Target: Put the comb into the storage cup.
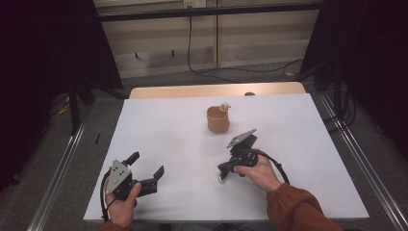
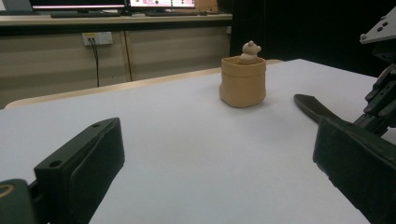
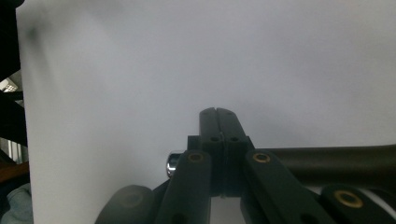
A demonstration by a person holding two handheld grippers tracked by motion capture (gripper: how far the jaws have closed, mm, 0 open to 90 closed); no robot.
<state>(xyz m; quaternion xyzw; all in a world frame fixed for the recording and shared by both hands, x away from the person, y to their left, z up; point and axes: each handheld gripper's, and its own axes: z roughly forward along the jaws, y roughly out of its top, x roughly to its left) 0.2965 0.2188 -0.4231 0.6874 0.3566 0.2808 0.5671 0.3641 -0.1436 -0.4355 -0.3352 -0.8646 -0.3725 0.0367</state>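
Note:
A small tan pouch-like cup (image 1: 217,120) stands upright past the middle of the white table (image 1: 173,139), with a little pale figure (image 1: 224,106) poking above its rim. The left gripper view shows the same cup (image 2: 243,81) and figure (image 2: 250,50) ahead and slightly right. My left gripper (image 1: 146,165) rests near the front left of the table, jaws wide apart and open with nothing between them (image 2: 219,163). My right gripper (image 1: 221,170) sits in front of the cup, tilted down at the tabletop. Its jaws are pressed together (image 3: 218,116) and shut on nothing.
The table's wooden far edge (image 1: 216,90) borders a grey floor with cables (image 1: 226,71). Metal rails (image 1: 358,159) run along both sides of the table. In the left gripper view, the right gripper (image 2: 380,93) stands at the far right, and a desk with monitors (image 2: 116,7) is behind.

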